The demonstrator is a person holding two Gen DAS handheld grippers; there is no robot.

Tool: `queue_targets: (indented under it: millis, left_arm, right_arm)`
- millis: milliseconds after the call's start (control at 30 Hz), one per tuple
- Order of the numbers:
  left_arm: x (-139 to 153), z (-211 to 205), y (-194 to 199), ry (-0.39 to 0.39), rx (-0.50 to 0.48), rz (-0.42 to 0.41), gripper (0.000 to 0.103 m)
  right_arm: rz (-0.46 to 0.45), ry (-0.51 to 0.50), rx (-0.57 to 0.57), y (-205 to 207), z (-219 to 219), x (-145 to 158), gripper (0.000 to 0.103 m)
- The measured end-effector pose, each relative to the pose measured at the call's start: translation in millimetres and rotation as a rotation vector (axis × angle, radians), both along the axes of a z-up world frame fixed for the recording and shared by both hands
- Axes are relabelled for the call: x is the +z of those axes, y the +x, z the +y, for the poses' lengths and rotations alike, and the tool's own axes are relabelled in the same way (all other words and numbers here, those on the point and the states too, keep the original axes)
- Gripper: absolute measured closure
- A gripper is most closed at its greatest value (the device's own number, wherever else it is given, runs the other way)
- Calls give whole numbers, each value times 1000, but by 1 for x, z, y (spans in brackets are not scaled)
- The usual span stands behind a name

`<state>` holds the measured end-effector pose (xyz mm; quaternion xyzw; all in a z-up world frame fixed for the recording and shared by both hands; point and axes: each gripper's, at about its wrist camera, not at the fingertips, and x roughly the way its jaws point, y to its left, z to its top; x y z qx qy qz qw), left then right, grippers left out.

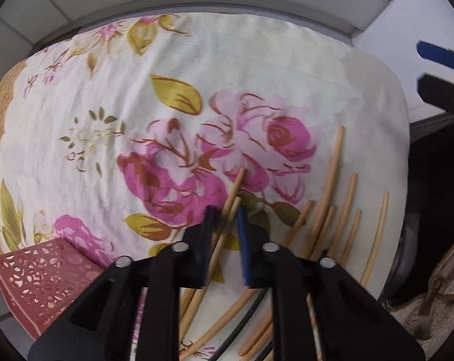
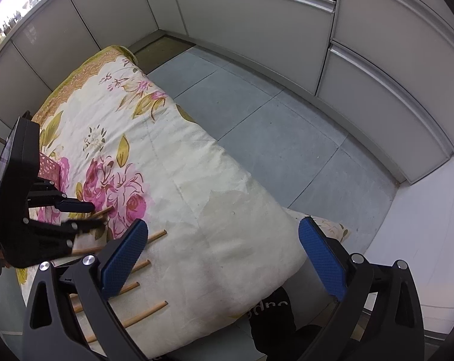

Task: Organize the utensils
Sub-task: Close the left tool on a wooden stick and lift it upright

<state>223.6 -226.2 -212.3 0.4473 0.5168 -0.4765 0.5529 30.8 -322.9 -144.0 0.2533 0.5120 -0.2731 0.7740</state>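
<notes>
Several wooden chopsticks [image 1: 332, 180] lie scattered on a floral cloth [image 1: 106, 105] in the left wrist view. My left gripper [image 1: 225, 219] points down at the cloth with its jaws narrow, and two chopsticks [image 1: 237, 183] run side by side between the pads, filling the gap. The right wrist view shows the same left gripper [image 2: 91, 215] with the chopstick tips [image 2: 106, 209] poking out past its fingers. My right gripper [image 2: 224, 234] hangs wide open above the cloth's near edge with nothing between its blue pads [image 2: 121, 258]. More loose chopsticks [image 2: 145, 311] lie under its left finger.
A red perforated basket [image 1: 40, 276] stands on the cloth at the lower left, beside the left gripper. A black cable [image 1: 242, 322] crosses the chopsticks below the gripper. Grey floor tiles [image 2: 272, 138] and cabinet fronts [image 2: 257, 12] surround the cloth. A fuzzy beige bag [image 1: 431, 300] lies off its right edge.
</notes>
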Motion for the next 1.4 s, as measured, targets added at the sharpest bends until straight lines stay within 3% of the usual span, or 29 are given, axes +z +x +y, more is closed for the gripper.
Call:
queue_targets:
  millis: [133, 400, 500, 700, 1033, 1133, 1167, 1300, 1400]
  left_arm:
    - [9, 5, 0, -49, 4, 11, 89]
    - [31, 28, -28, -29, -56, -14, 89]
    - [31, 36, -34, -14, -78, 51, 88]
    - [22, 46, -68, 18, -120, 62, 85]
    - [-5, 28, -87, 68, -159, 85, 85]
    - [-5, 24, -98, 88, -184, 53, 89]
    - [-5, 21, -96, 83, -177, 50, 94]
    - [-4, 26, -91, 17, -104, 14, 96]
    - [13, 45, -84, -92, 7, -45, 97]
  right_arm:
    - [3, -11, -5, -2, -1, 1, 6]
    - [-2, -7, -13, -5, -2, 2, 6]
    - [-2, -3, -7, -5, 0, 2, 6]
    - [-1, -1, -6, -4, 0, 1, 6]
    - [0, 7, -14, -5, -2, 0, 6]
    - [1, 1, -15, -5, -2, 1, 6]
    - [2, -7, -15, -5, -1, 1, 6]
    - [8, -40, -12, -6, 1, 4, 6]
    - [16, -60, 8, -2, 6, 6, 6]
